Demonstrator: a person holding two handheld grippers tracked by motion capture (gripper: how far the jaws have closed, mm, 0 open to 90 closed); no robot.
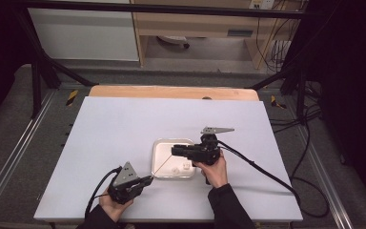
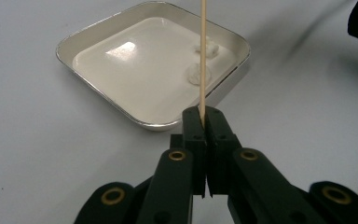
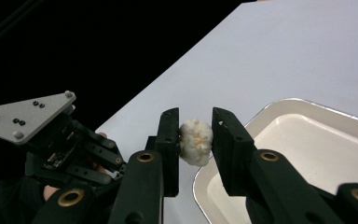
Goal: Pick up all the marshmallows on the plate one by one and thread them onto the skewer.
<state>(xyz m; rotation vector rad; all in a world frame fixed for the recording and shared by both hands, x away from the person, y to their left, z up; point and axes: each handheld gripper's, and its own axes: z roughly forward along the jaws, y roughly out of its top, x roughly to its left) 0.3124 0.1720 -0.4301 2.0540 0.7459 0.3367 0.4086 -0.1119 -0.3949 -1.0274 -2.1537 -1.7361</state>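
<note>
Surface: white table top point(image 1: 124, 138) on a wooden bench, with dark floor and cables around it.
Tray: shallow white tray point(image 1: 161, 149) with a silvery rim sits near the middle of the table, between the two hands; two pale lumps point(image 2: 200, 73) lie in one corner of it.
Left gripper: left gripper point(image 2: 204, 122) rests near the table's front edge, jaws pressed together on a thin wooden skewer point(image 2: 203, 56) that points out over the tray.
Right gripper: right gripper point(image 3: 195, 135) is held above the tray's edge, clamped on a small white ball point(image 3: 196, 141) with yellowish flecks; both pads touch it.
Relation: skewer tip reaches toward the right gripper in the high view; whether it touches the ball I cannot tell.
</note>
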